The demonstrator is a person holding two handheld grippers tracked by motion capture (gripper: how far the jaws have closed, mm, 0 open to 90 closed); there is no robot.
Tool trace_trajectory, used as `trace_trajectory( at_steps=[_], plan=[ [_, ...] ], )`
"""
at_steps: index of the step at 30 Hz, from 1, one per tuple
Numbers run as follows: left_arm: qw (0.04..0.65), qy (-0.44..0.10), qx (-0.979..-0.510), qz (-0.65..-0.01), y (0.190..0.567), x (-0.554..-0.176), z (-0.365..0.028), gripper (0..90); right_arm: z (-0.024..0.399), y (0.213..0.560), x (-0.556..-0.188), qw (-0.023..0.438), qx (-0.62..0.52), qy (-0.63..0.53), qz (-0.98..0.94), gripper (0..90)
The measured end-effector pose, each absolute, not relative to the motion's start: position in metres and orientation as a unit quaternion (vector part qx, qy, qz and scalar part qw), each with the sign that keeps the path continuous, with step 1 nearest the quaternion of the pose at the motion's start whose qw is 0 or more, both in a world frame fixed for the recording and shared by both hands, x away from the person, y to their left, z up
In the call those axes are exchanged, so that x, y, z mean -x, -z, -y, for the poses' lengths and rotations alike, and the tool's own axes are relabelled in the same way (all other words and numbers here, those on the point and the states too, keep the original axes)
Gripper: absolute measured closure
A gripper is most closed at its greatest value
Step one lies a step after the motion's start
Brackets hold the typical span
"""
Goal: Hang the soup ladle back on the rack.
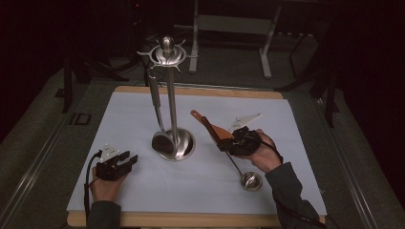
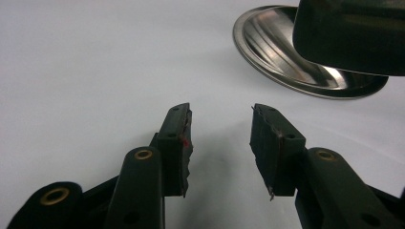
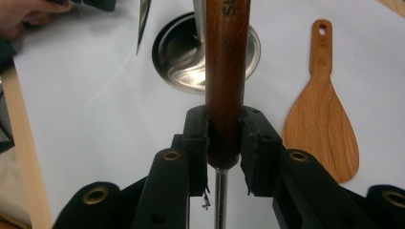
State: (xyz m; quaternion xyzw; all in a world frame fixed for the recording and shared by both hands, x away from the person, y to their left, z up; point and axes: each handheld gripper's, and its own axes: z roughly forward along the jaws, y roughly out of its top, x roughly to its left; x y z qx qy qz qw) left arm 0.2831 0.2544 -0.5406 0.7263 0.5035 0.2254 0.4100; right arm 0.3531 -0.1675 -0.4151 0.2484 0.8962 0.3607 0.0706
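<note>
Our right gripper [image 3: 224, 143] clamps a ladle's wooden handle [image 3: 227, 71], its end cut off; our left gripper [image 2: 219, 143] gapes.

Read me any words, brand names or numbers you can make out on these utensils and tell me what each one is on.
"SU": white letters, cut off at the frame's top edge, on the dark wooden handle clamped in the right claw.
Stamped mark on the light wooden rice paddle's handle: too blurred to read.
Shiny steel utensil stand: no readable text.

Dim room; dark carpet [image 1: 43, 129]; metal frame [image 1: 229, 28] behind.
</note>
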Motion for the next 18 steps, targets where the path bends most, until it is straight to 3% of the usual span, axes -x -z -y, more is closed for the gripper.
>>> trace_trajectory(
  at_steps=[18],
  plan=[
    [0.408, -0.226, -0.728, -0.503, 0.541, -0.283, -0.254, 58.6, 0.153, 0.400, -0.348, 0.080, -0.207, -0.438, -0.871, 74.0]
  ],
)
